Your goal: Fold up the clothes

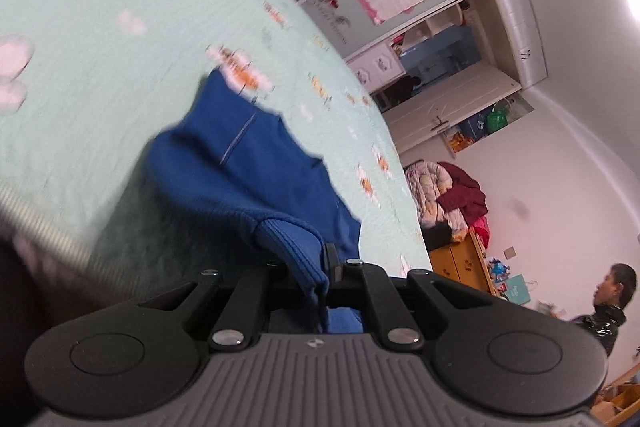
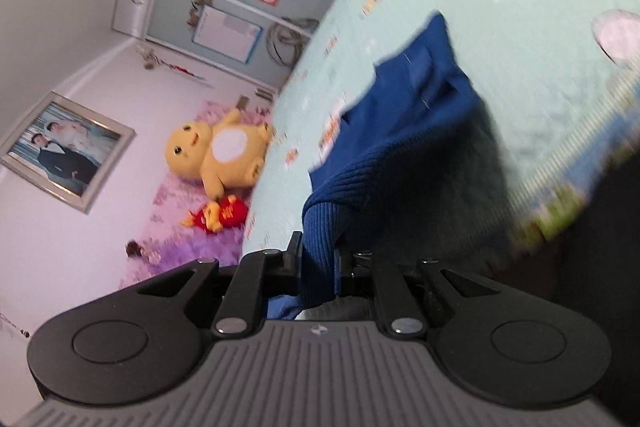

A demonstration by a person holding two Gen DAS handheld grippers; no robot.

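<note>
Now the left gripper [image 1: 326, 267] and right gripper [image 2: 318, 255] each pinch a ribbed edge of the blue sweater [image 1: 248, 163]; it stretches ahead over the bed [image 1: 100, 47].

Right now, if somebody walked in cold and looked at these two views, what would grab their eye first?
First the blue knit garment, lifted off the mint green patterned bedspread, with a ribbed edge pinched in the left gripper and another in the right gripper. Next, in the right wrist view, the yellow plush toy lying on purple bedding beside the bed. A person in a dark glossy jacket sits at the far right of the left view.
</note>
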